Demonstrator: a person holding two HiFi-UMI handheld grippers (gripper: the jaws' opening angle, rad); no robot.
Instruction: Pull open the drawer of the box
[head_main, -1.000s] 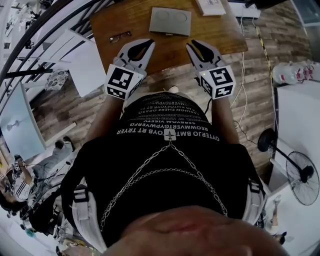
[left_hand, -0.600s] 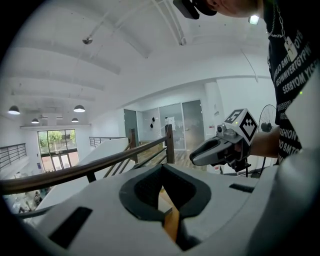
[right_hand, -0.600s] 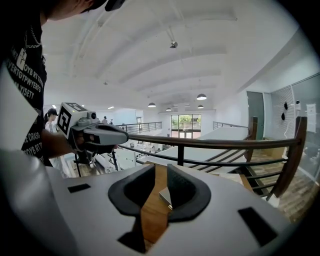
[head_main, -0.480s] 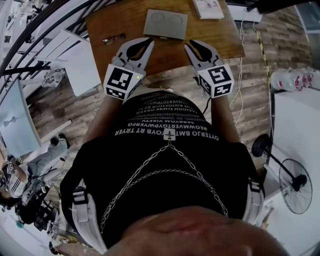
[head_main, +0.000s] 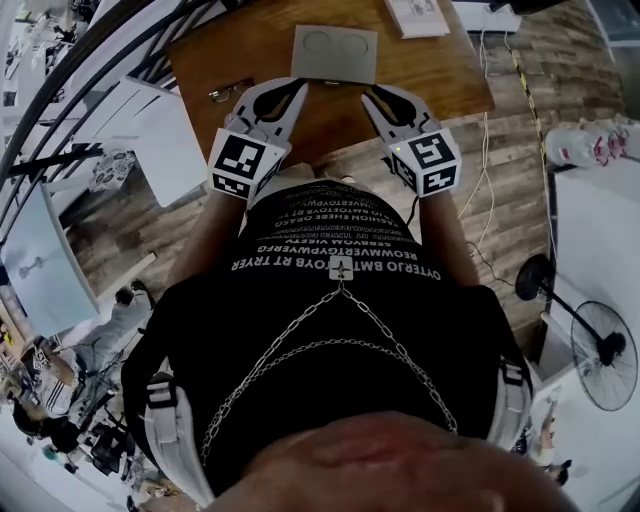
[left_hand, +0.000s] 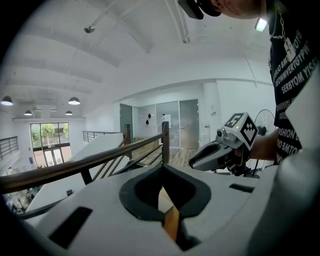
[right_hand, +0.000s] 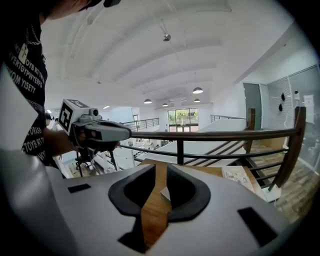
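The grey box (head_main: 335, 53) lies flat on the wooden table (head_main: 240, 45), with two round outlines on its top; its drawer does not show from above. My left gripper (head_main: 298, 86) hovers over the table's near edge, just short of the box's left corner, its jaws together and empty. My right gripper (head_main: 370, 93) hangs just short of the box's right corner, with a narrow gap between its jaws and nothing in it. In the right gripper view a sliver of the box (right_hand: 164, 193) shows through that gap (right_hand: 161, 167). Neither gripper touches the box.
A pair of glasses (head_main: 230, 93) lies on the table left of the left gripper. A printed booklet (head_main: 418, 15) sits at the table's far right. A stair railing (right_hand: 220, 135) runs behind the table. A fan (head_main: 605, 350) stands on the floor at right.
Both grippers have edged forward over the table, and the gap between their tips and the box has shrunk. Nothing was taken hold of.
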